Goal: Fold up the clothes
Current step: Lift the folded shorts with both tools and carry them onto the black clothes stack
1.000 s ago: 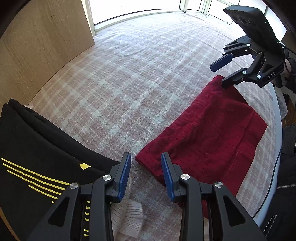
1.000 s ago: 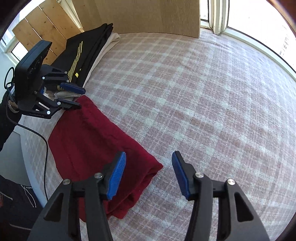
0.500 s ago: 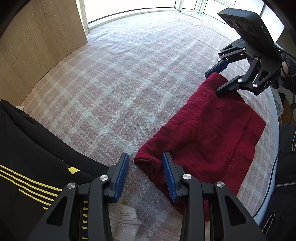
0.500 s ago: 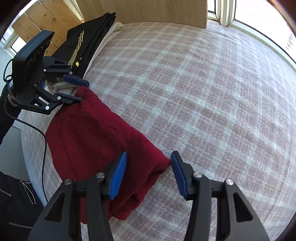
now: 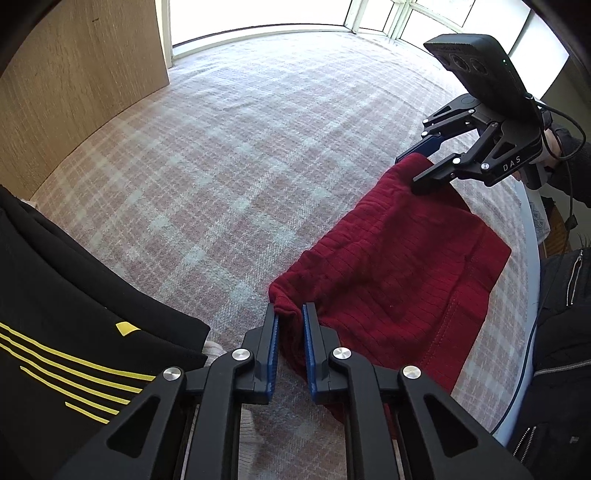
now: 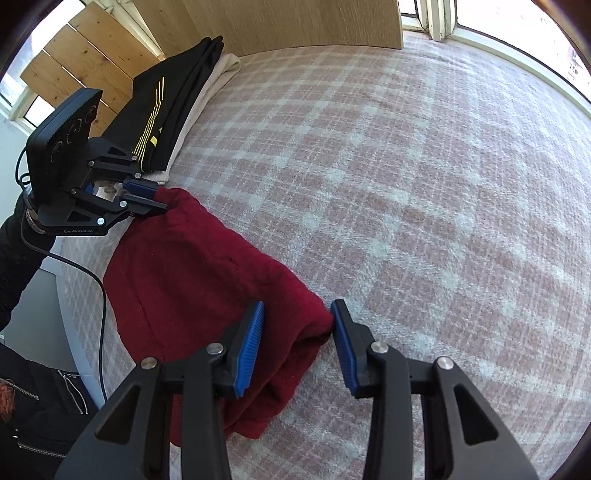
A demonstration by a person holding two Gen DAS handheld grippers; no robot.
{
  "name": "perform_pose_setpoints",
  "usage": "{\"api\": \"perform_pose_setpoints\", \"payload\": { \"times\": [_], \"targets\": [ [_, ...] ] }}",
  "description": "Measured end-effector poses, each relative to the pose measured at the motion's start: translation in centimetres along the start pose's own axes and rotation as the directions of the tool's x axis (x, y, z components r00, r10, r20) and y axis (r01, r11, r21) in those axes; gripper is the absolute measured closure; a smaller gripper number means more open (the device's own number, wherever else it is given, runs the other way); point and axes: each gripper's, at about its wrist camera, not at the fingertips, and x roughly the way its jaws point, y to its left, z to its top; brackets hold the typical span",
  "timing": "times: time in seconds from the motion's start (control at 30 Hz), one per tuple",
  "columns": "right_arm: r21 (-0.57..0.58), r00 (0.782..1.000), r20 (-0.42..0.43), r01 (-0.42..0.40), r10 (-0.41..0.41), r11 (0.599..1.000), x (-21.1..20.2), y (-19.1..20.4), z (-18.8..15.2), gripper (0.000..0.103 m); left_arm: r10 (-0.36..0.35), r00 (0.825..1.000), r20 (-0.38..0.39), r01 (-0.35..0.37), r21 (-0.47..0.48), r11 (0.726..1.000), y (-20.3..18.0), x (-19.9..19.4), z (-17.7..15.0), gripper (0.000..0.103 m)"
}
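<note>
1. Nearest to us, the left gripper [image 5: 289, 328] has its jaws drawn narrow on one far corner of the red knit garment [image 5: 399, 273] — cloth fills the gap between the blue pads, so we judge it gripped.
2. The right gripper [image 6: 297, 332] straddles the other far corner of the same garment; its jaws stand wide, the corner lies between them and is not yet pinched. We see the same from the left wrist view, where the right gripper [image 5: 421, 170] sits at the garment's corner.
3. The garment lies partly folded with its long axis running from one gripper to the other, along the side away from the person; each gripper is nearest its own corner. We judge the next move to be closing the right jaws — then both corners can be carried together for another fold.
4. Beside the garment, on the left gripper's side, lies a black garment with yellow stripes [image 5: 74, 317], stacked on a cream piece [image 6: 207, 92].
5. Under the garment is a pink and white plaid cover [image 6: 406, 166], bare beyond it.
6. Farthest from the garment stand a wooden panel [image 5: 74, 74] and bright windows [image 5: 258, 14].
</note>
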Motion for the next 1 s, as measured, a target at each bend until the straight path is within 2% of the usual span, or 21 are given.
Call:
{"api": "perform_pose_setpoints", "payload": {
  "times": [0.1, 0.23, 0.27, 0.3, 0.47, 0.6, 0.73, 0.87, 1.0],
  "targets": [
    [0.005, 1.0, -0.009, 0.015, -0.015, 1.0, 0.1, 0.5, -0.1, 0.072, -0.018, 1.0, 0.023, 0.019, -0.047, 0.999, 0.6, -0.2, 0.1, 0.093],
    [-0.008, 0.999, -0.029, 0.038, -0.038, 0.999, 0.1, 0.8, 0.2, 0.072, -0.015, 0.999, 0.036, 0.017, -0.071, 0.997, 1.0, -0.3, 0.0, 0.093],
    [-0.014, 0.999, -0.031, 0.041, -0.041, 0.999, 0.1, 0.9, 0.2, 0.074, -0.011, 0.999, 0.035, 0.013, -0.069, 0.998, 1.1, -0.4, 0.1, 0.093],
    [-0.017, 0.999, -0.031, 0.042, -0.042, 0.999, 0.1, 1.0, 0.2, 0.083, -0.007, 0.999, 0.034, 0.009, -0.067, 0.998, 1.1, -0.4, 0.1, 0.093],
    [0.019, 1.0, 0.0, 0.006, -0.006, 1.0, -0.6, 0.6, -0.1, 0.084, -0.062, 0.997, 0.051, 0.07, -0.175, 0.982, 2.1, -0.3, 0.2, 0.094],
    [0.032, 0.999, 0.032, 0.001, -0.002, 0.999, -1.8, 0.8, -0.8, 0.084, -0.05, 0.994, 0.093, 0.066, -0.179, 0.982, 1.3, -0.8, -0.2, 0.095],
    [0.043, 0.998, 0.059, 0.005, -0.007, 0.999, -3.3, 1.5, -1.7, 0.085, -0.09, 0.975, 0.203, 0.138, -0.239, 0.961, 0.8, -2.6, -1.2, 0.096],
    [0.064, 0.997, 0.078, -0.004, -0.001, 0.998, -4.7, 2.2, -2.2, 0.086, -0.077, 0.948, 0.309, 0.168, -0.281, 0.945, 0.1, -4.7, -2.3, 0.096],
    [0.037, 0.991, 0.133, 0.008, -0.013, 0.999, -6.8, 4.2, -2.0, 0.086, -0.035, 0.939, 0.342, 0.134, -0.272, 0.953, -0.8, -7.2, -3.1, 0.096]
  ]
}}
